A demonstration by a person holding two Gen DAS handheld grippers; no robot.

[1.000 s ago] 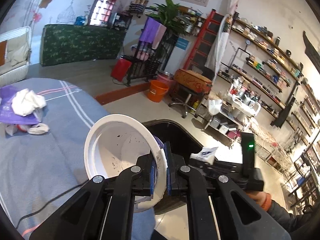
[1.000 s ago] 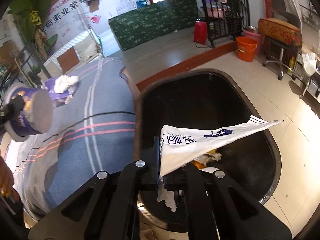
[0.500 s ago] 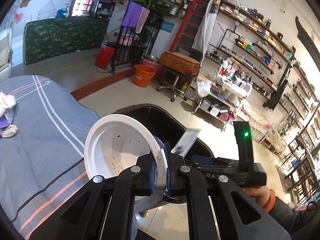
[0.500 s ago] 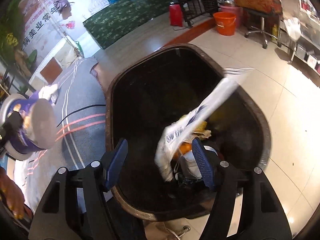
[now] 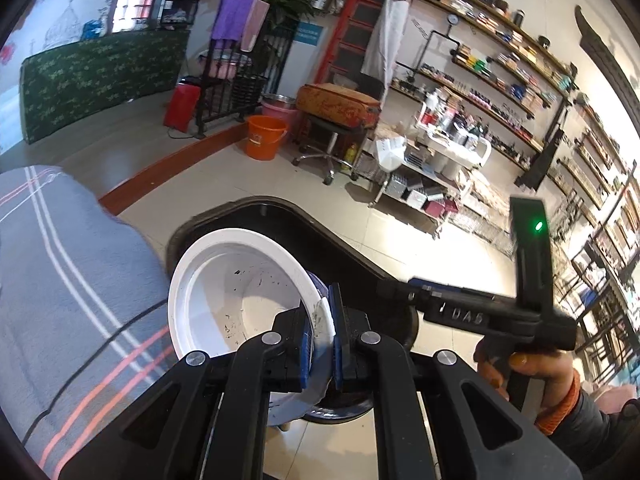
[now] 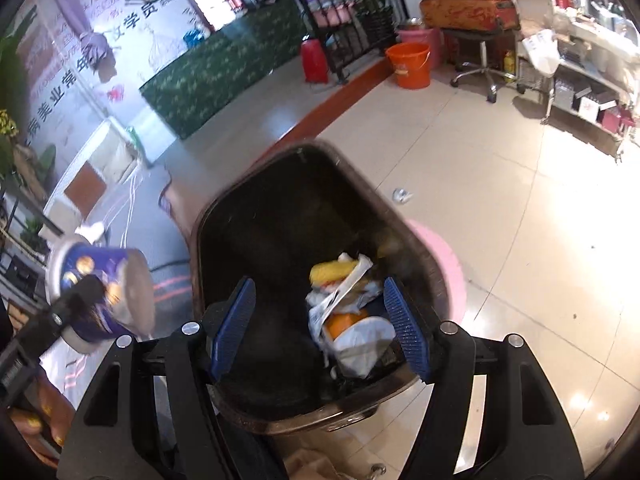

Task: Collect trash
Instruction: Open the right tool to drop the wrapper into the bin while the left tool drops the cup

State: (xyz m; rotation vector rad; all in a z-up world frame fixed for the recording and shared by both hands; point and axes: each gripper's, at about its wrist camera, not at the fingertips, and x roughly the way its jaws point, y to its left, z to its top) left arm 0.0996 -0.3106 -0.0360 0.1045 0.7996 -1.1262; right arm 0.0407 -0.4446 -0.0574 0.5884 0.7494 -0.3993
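Gripping cup [image 5: 240, 300], left tongs [image 5: 322, 344], bin [image 6: 280, 220]

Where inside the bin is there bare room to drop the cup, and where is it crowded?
The trash bin is bare along its far wall and the side toward the grey cloth. Wrappers crowd the near corner between the open right gripper pads.

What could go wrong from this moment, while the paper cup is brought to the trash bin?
1. The left gripper pinches only the thin rim of the paper cup, so the cup could bend or slip out.
2. The cup is beside the trash bin, partly over the grey cloth; if released early, it may miss.
3. The open right gripper hangs above the bin; the two grippers might collide.
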